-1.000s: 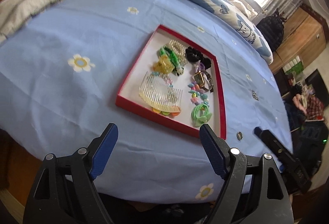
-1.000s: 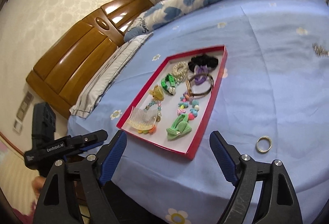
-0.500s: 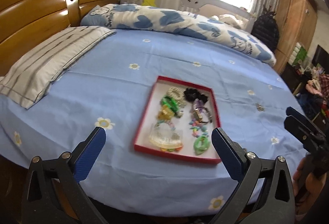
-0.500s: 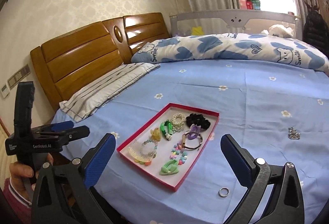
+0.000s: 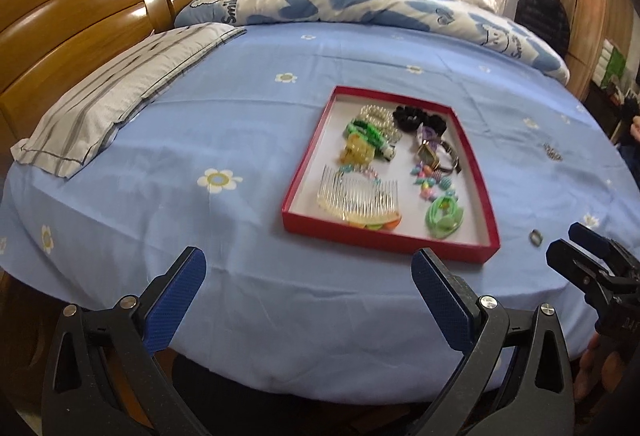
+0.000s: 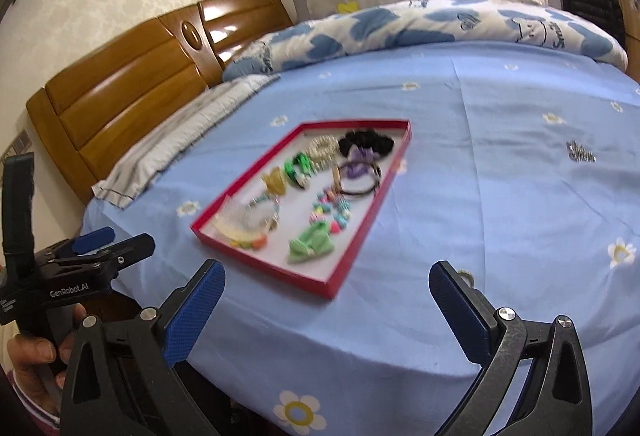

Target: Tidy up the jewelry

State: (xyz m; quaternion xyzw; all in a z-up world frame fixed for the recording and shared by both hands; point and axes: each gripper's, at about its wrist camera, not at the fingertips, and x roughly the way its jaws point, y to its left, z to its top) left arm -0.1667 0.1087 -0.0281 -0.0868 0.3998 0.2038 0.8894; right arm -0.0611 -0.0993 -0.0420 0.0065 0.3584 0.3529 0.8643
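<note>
A red-rimmed tray (image 5: 304, 171) (image 6: 360, 232) lies on the blue bedsheet, holding a clear comb (image 5: 358, 197), a green bow clip (image 5: 444, 215) (image 6: 312, 246), beads, a black scrunchie (image 5: 416, 117) and other pieces. A small ring (image 5: 535, 237) (image 6: 466, 278) lies on the sheet right of the tray. A sparkly piece (image 6: 580, 151) (image 5: 553, 152) lies farther right. My left gripper (image 5: 308, 296) is open and empty, near the bed's front edge. My right gripper (image 6: 326, 300) is open and empty, with its right finger by the ring.
A striped pillow (image 5: 120, 99) lies at the left by the wooden headboard (image 5: 80, 23). A rolled blue-and-white quilt (image 5: 360, 3) lies along the far side. The bed's edge drops off just below both grippers.
Both grippers have moved in closer to the tray and lower over the bed edge. The ring now sits beside my right gripper's right finger. Both stay open.
</note>
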